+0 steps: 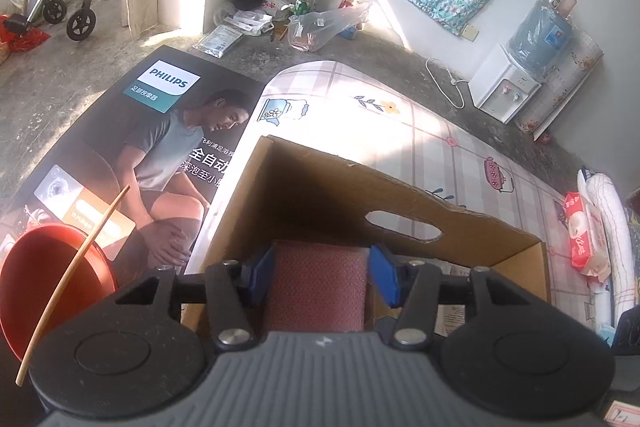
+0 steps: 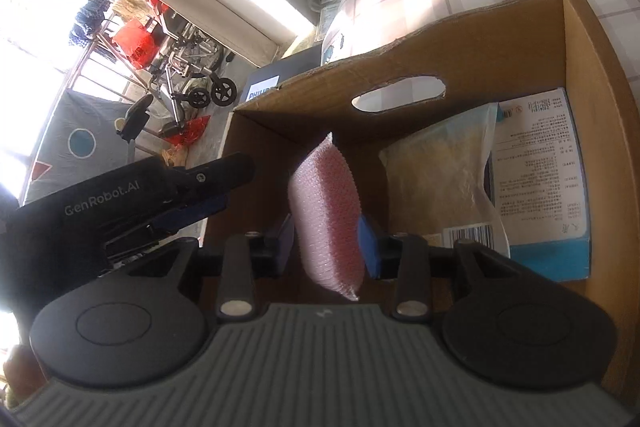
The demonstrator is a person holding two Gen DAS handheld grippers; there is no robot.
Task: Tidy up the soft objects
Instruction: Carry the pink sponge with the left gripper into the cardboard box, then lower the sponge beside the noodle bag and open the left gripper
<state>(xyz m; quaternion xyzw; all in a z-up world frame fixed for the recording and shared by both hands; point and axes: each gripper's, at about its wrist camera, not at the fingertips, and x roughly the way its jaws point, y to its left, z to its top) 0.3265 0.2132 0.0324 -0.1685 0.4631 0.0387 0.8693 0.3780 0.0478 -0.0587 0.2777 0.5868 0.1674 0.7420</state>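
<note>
A dark red sponge (image 1: 316, 283) sits between the blue pads of my left gripper (image 1: 320, 275), which touch its two sides above the open cardboard box (image 1: 400, 195). My right gripper (image 2: 326, 239) holds a pink sponge (image 2: 326, 211) upright and slightly tilted, its pads against both faces, over the same box (image 2: 480, 47). In the right wrist view the left gripper (image 2: 228, 187) reaches in from the left at the box's near corner. There its sponge is hidden.
Inside the box lie a clear bag of yellowish material (image 2: 440, 179) and a blue-and-white packet (image 2: 540, 167). The box stands on a checked cloth (image 1: 400, 131). A red basin (image 1: 52, 267) with a stick, a Philips carton (image 1: 140, 131) and a tissue pack (image 1: 582, 239) lie around it.
</note>
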